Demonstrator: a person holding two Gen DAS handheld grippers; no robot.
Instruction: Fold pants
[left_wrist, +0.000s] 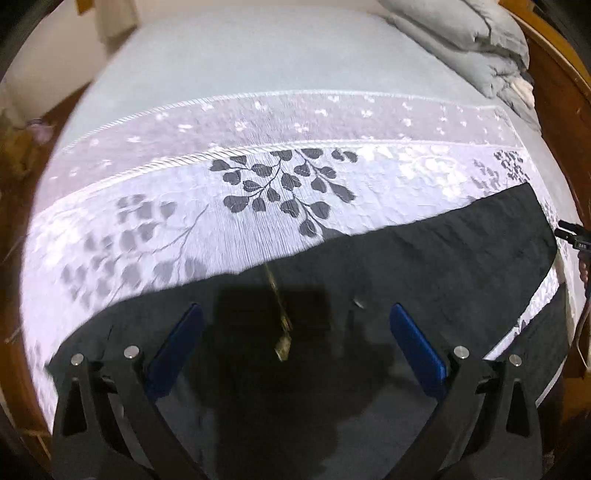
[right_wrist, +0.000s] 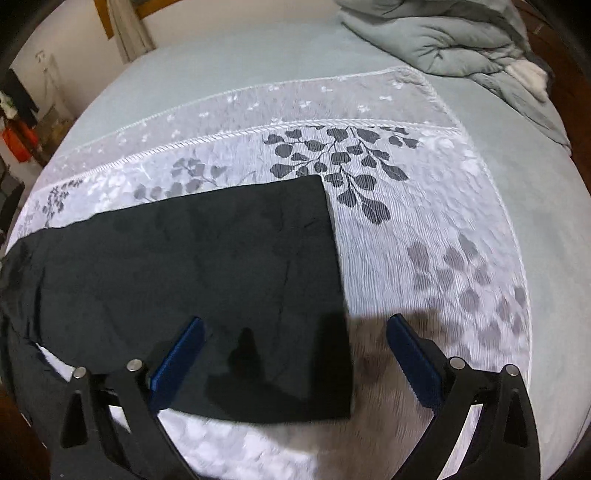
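Observation:
Dark pants (left_wrist: 369, 280) lie flat on a white leaf-patterned blanket (left_wrist: 258, 206) on the bed. In the left wrist view my left gripper (left_wrist: 295, 314) is open, hovering over the pants' upper part by the zipper (left_wrist: 279, 314). In the right wrist view a pant leg (right_wrist: 184, 280) stretches from the left to a straight hem edge at the right. My right gripper (right_wrist: 295, 325) is open above that hem; its left finger is over the cloth, its right finger over the blanket (right_wrist: 424, 229). The other gripper's tip (left_wrist: 570, 234) shows at the far right of the left wrist view.
A pale green sheet (left_wrist: 258, 59) covers the bed beyond the blanket. A bundled grey-green duvet (right_wrist: 461, 40) lies at the far right corner and also shows in the left wrist view (left_wrist: 480, 40). A wooden bed frame (left_wrist: 557, 85) runs along the right side.

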